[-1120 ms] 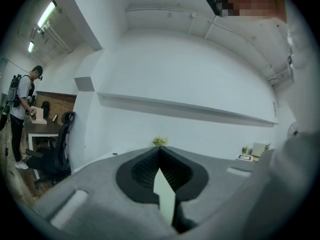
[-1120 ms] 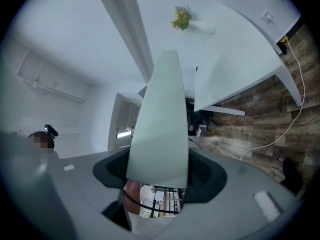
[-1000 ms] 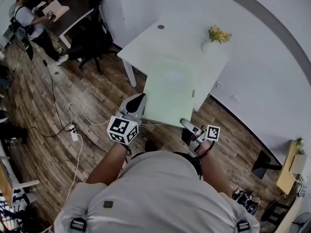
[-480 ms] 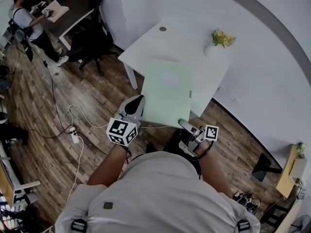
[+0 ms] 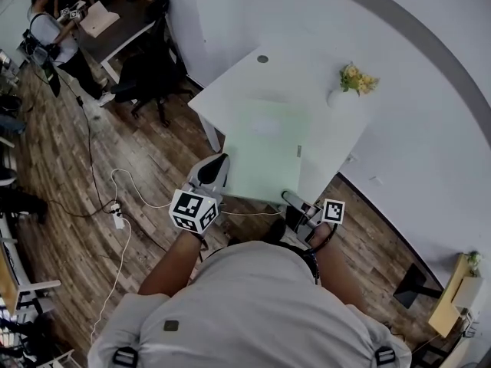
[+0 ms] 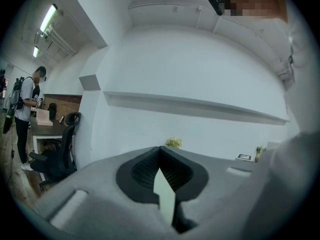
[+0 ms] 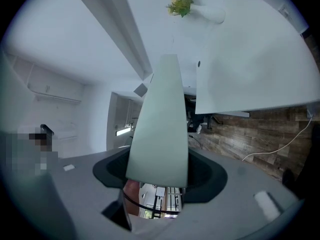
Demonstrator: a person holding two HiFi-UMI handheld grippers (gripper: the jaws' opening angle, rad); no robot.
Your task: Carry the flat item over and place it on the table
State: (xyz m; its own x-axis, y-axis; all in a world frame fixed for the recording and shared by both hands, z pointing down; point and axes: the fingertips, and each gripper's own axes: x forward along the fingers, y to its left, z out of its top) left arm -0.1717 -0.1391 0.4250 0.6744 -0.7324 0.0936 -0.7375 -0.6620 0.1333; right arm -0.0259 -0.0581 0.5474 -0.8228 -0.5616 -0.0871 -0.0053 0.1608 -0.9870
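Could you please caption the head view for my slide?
Left gripper and right gripper clamp the pale green sheet by its near edge over the white table.

Floor: brown wood planks [image 5: 153, 144] below and left of the jaws; a white cable [image 5: 123, 240] and a power strip [image 5: 116, 213] lie left of them.
Walls: plain white wall [image 5: 414, 60] beyond the jaws, with a long ledge [image 6: 200, 106] running along it.
Furniture: white bench [image 5: 230, 83] just ahead of the jaws; dark desk [image 5: 123, 33] and black office chair [image 5: 149, 71] far ahead to the left.
Light: lit ceiling tube lamps [image 6: 49, 18], high and left of the jaws.
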